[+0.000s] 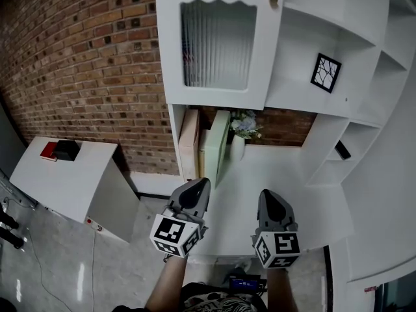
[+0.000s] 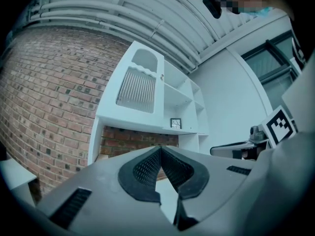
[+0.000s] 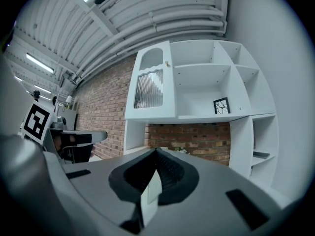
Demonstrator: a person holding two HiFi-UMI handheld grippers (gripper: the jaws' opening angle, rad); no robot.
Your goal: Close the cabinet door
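Note:
The white cabinet door (image 1: 218,44) has a ribbed glass pane and a small knob (image 1: 273,2) near its right edge. It covers the upper left compartment of the shelf unit and looks flush with the frame. It also shows in the left gripper view as the door (image 2: 139,86) and in the right gripper view as the door (image 3: 150,85). My left gripper (image 1: 198,187) and right gripper (image 1: 270,197) hover side by side, well below and in front of the door, over the white desk surface (image 1: 279,168). Both point at the shelf unit. The left gripper (image 2: 161,148) and the right gripper (image 3: 156,151) are shut, with nothing between the jaws.
Open shelves to the door's right hold a small framed picture (image 1: 325,72). Under the door stand upright boards (image 1: 190,142), a green box (image 1: 218,145) and a flower vase (image 1: 244,125). A black item (image 1: 342,151) lies on a right shelf. A low white cabinet (image 1: 65,181) stands at the left by the brick wall.

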